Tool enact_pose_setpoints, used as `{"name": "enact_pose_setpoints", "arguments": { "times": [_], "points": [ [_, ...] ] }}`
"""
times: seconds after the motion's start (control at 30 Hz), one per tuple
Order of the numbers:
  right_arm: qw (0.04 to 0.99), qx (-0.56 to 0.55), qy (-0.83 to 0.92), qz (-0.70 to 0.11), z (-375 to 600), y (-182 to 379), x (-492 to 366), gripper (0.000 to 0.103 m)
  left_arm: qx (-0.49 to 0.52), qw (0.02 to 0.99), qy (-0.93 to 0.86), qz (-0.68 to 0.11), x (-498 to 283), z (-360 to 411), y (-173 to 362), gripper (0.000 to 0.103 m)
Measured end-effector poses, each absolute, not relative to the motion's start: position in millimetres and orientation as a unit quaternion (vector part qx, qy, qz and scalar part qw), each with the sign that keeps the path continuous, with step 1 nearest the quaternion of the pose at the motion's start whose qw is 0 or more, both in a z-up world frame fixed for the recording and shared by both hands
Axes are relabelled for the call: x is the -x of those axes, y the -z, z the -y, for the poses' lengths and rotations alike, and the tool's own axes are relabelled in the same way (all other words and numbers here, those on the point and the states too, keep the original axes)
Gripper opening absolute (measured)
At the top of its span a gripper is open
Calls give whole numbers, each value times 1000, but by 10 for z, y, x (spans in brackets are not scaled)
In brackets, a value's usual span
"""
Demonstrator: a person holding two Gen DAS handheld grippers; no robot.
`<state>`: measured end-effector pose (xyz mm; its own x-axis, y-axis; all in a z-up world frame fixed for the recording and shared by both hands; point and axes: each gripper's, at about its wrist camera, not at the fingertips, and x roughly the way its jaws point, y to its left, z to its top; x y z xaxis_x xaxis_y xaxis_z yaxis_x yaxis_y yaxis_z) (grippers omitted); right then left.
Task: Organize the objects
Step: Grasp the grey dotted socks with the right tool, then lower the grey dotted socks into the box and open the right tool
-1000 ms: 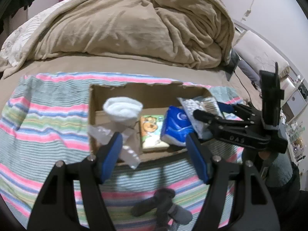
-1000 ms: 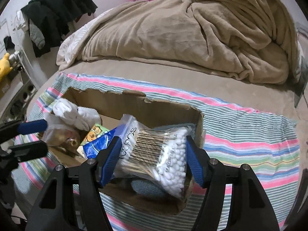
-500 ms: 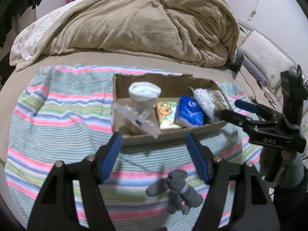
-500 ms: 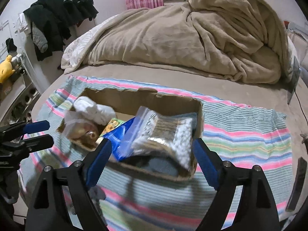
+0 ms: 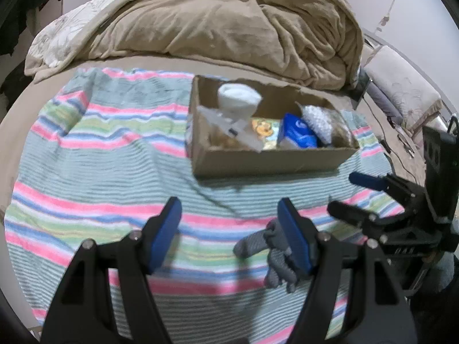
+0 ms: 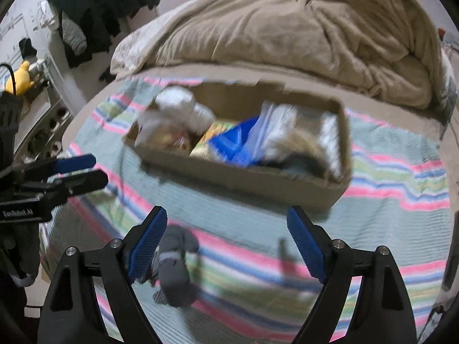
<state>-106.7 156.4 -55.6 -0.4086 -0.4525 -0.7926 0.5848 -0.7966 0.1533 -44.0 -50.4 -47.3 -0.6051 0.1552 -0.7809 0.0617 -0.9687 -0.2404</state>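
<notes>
Both grippers, left (image 5: 229, 238) and right (image 6: 226, 243), are open and empty above the striped blanket (image 5: 109, 172). A grey sock bundle (image 5: 269, 252) lies near the blanket's front edge. The filled cardboard box (image 5: 258, 166) sits farther back.

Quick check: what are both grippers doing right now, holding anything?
Left gripper: open, holding nothing; the grey socks lie on the striped blanket by its right finger.
Right gripper: open, empty.

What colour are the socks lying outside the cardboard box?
Grey socks, seen best in the left wrist view.
</notes>
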Motion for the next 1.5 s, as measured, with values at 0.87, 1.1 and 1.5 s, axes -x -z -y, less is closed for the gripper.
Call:
{"name": "enact_pose_setpoints", "arguments": {
  "times": [0.87, 1.1, 1.5],
  "points": [
    [363, -503, 777, -107, -1377, 1222, 569, 22, 475, 8, -872, 122, 182, 492, 720, 71],
    [382, -473, 784, -127, -1360, 886, 511, 19, 460, 7, -880, 121, 190, 505, 560, 71],
    [391, -403, 817, -127, -1417, 264, 683, 18, 435, 19, -893, 116, 272, 439, 262, 71]
  ]
}}
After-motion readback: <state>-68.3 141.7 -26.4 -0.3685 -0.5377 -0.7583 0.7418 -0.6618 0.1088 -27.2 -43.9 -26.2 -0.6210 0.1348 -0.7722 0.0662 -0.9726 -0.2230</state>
